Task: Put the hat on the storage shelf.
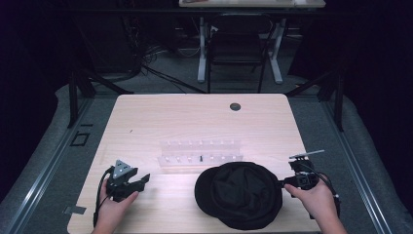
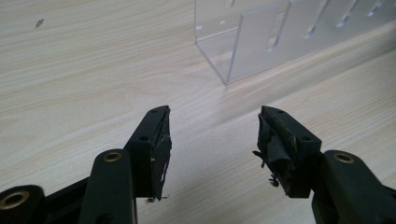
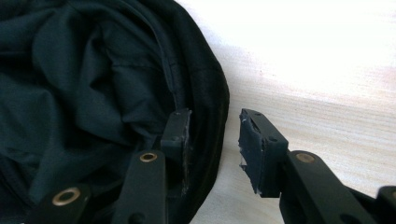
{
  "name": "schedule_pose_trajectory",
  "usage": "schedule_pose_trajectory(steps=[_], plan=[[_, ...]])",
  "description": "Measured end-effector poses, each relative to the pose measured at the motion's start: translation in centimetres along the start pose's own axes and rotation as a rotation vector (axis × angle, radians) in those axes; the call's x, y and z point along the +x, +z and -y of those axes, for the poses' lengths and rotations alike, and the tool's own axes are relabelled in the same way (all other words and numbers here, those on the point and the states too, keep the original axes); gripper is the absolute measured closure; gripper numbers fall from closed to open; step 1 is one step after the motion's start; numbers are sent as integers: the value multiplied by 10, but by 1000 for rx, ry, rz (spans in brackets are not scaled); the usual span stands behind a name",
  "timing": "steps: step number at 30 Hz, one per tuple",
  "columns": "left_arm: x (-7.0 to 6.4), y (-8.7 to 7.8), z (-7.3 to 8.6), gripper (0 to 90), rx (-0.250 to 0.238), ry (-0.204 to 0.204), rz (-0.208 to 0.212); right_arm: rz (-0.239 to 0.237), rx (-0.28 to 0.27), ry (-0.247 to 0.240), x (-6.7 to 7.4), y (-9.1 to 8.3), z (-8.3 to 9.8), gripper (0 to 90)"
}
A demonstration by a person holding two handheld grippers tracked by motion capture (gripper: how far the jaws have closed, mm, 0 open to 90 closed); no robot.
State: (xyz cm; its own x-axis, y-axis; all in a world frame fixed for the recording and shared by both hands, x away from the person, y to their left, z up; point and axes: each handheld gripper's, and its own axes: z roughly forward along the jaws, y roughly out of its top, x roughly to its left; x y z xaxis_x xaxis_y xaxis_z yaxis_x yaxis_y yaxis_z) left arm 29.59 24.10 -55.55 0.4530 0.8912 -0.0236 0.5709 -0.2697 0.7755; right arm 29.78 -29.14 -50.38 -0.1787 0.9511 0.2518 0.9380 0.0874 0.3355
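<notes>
A black cap (image 1: 238, 195) lies upside down near the table's front edge, right of centre. My right gripper (image 1: 283, 184) is at its right rim. In the right gripper view that gripper (image 3: 215, 116) is open and straddles the cap's (image 3: 93, 93) rim, with one jaw inside the cap and the other outside over the wood. My left gripper (image 1: 144, 180) rests at the front left, well apart from the cap. It (image 2: 215, 116) is open with only bare wood between its fingers.
A clear acrylic rack (image 1: 200, 152) with rows of pegs stands mid-table behind the cap, and its corner (image 2: 261, 42) is just ahead of my left gripper. A small dark piece (image 1: 201, 157) sits in it. A round grommet (image 1: 235, 106) marks the far side. A chair (image 1: 238, 44) stands beyond the table.
</notes>
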Motion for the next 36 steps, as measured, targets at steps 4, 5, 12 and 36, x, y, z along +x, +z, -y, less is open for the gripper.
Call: schedule_pose_trajectory(steps=[4,5,12,36], plan=[[0,0,0,444,1,0,0,-1,37,8,-2,4,-1,655],[0,0,0,444,2,3,-1,-4,39,11,-3,5,-2,665],[0,0,0,444,-3,1,0,-42,61,49,-8,8,-2,696],[-1,1,0,444,3,0,-9,-147,168,92,-17,29,-3,826]])
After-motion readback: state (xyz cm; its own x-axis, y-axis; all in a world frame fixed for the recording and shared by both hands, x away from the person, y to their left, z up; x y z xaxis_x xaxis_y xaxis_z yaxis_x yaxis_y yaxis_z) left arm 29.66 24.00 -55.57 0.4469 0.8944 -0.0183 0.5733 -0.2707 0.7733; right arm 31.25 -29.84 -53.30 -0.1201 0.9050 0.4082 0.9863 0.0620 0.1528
